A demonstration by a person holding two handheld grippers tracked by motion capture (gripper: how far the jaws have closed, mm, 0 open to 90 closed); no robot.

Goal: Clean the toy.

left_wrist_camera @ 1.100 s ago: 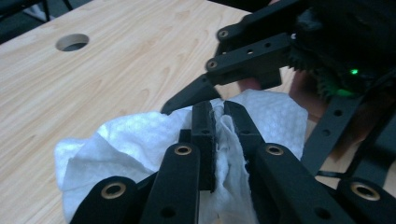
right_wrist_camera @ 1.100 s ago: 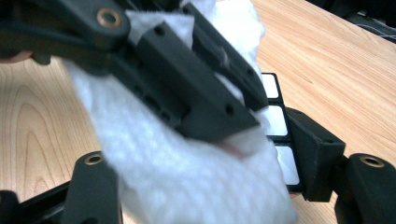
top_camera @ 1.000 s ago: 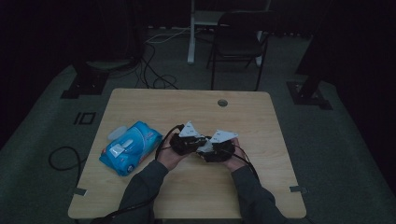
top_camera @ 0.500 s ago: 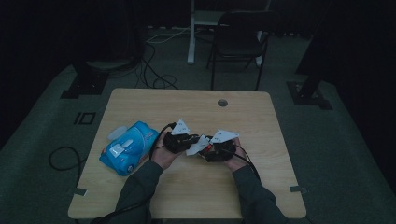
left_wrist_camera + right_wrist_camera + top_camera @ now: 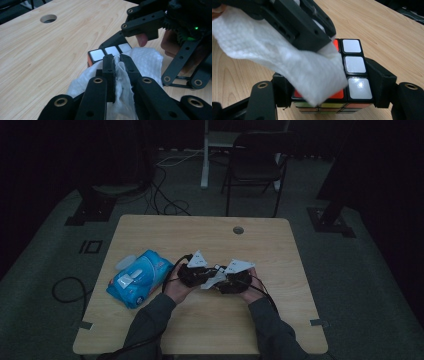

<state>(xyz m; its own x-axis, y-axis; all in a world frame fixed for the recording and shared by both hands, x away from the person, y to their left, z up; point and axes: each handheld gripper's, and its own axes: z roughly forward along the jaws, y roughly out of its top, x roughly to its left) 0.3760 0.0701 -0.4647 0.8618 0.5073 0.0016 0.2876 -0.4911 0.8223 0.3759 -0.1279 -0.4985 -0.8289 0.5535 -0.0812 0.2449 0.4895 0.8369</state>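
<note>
Near the middle of the bench (image 5: pixel 150 227), toward the near edge: left gripper (image 5: pixel 196 274) on the left, right gripper (image 5: pixel 235 281) just beside it on the right, nearly touching. Between the right gripper's jaws, a puzzle cube (image 5: pixel 352 63); over the cube's top face, a wipe (image 5: pixel 287 67) clamped in the left gripper's jaws. Left of both, well apart near the left edge, a pack of wipes (image 5: pixel 138 277); at the far edge right of centre, a cable hole (image 5: pixel 238 230); beyond the bench, on the floor, a chair (image 5: pixel 255 162).
</note>
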